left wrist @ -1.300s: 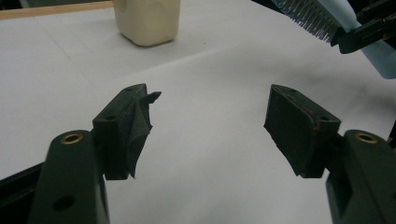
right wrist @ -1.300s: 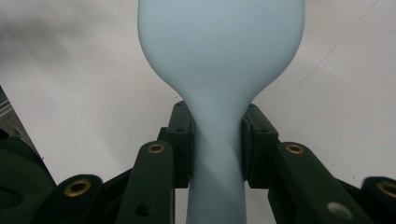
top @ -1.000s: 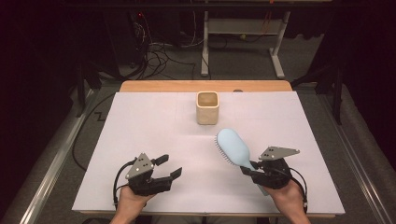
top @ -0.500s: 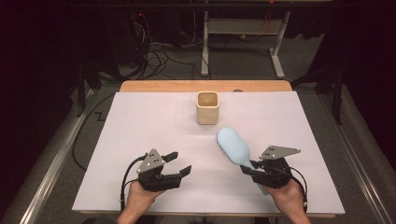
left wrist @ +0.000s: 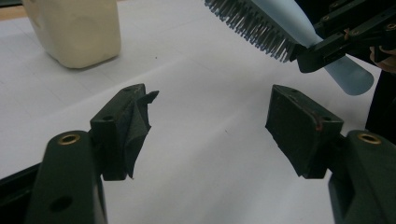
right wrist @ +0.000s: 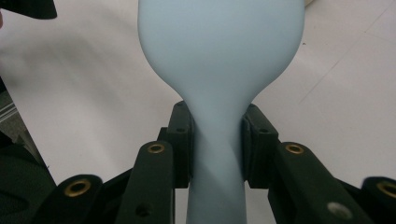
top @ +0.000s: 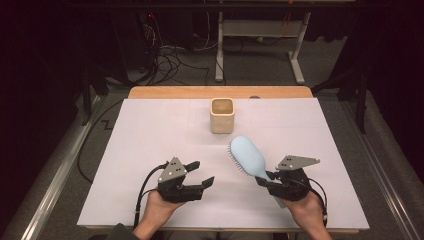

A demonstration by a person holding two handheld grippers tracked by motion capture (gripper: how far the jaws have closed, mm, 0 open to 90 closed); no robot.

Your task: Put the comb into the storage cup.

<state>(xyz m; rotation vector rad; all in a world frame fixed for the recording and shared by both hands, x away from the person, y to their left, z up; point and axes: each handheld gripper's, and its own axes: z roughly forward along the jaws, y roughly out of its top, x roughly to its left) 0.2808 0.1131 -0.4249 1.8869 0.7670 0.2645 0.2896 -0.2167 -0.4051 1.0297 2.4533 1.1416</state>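
— What did we see from the high view?

— We saw the right hand-held gripper (top: 266, 181) pinching the brush (top: 248, 156) by its handle, near the counter's (top: 150, 130) front right. The brush head pointed up and away toward the cup (top: 222, 115), which stood well apart, near the far middle. The left hand-held gripper (top: 202, 175) sat near the front left, jaws spread, holding nothing.

— And the gripper views, what did they add?

— In the right gripper view we saw the smooth back of the brush (right wrist: 219, 56) and both pads pressed against the narrow neck of the handle. The left gripper view showed what that one hid: the bristles (left wrist: 254, 23), facing down and to the side, and the handle end poking past the other gripper. We also noticed a torn, peeling pad (left wrist: 140, 119) on one left jaw.

— Any writing or labels?

— We could read none on the brush or the cup (left wrist: 74, 30).
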